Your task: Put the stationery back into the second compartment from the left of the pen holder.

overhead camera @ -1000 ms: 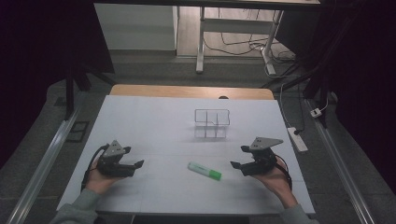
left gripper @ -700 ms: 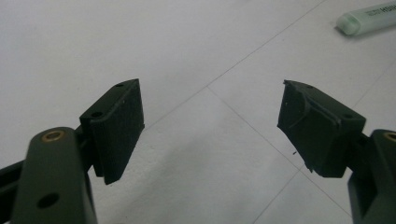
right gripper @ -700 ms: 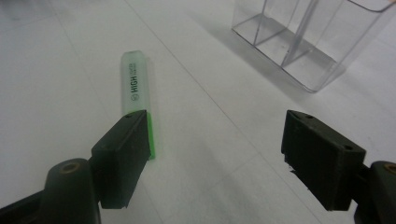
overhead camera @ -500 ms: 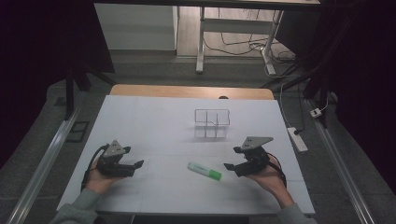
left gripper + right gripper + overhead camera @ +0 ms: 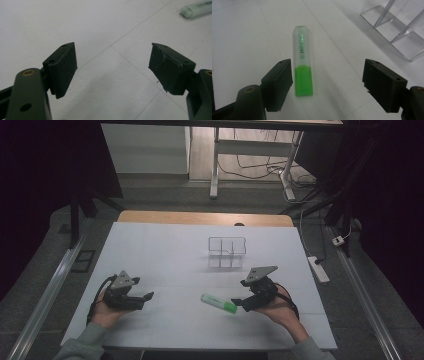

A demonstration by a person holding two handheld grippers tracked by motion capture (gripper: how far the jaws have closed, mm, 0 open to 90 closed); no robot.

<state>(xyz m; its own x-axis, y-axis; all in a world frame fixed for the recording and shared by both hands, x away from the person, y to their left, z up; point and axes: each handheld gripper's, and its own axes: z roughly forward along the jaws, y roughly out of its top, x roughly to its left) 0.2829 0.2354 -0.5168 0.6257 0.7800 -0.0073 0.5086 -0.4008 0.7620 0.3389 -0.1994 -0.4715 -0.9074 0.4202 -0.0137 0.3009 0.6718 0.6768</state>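
Observation:
A green highlighter (image 5: 219, 303) with a clear cap lies flat on the white table (image 5: 160, 250), near the front and right of centre. My right gripper (image 5: 239, 302) stands open just right of it, jaws pointing left. In the right gripper view the highlighter (image 5: 302, 62) lies lengthwise ahead, its green end close to the left jaw, with my right gripper (image 5: 328, 65) touching nothing. My left gripper (image 5: 147, 298) rests open at the front left, well apart from the pen. In the left gripper view my left gripper (image 5: 113, 50) holds nothing, and the highlighter (image 5: 197, 8) lies far off at top right.
A clear plastic compartment organizer (image 5: 227, 252) stands behind the highlighter, mid-table; its corner (image 5: 397, 32) sits at the upper right of the right gripper view. A white power strip (image 5: 318, 269) lies on the floor beyond the table's right edge.
My right gripper has slid left toward the highlighter, and its jaws now sit just beside the pen's green end. The left gripper has stayed put.

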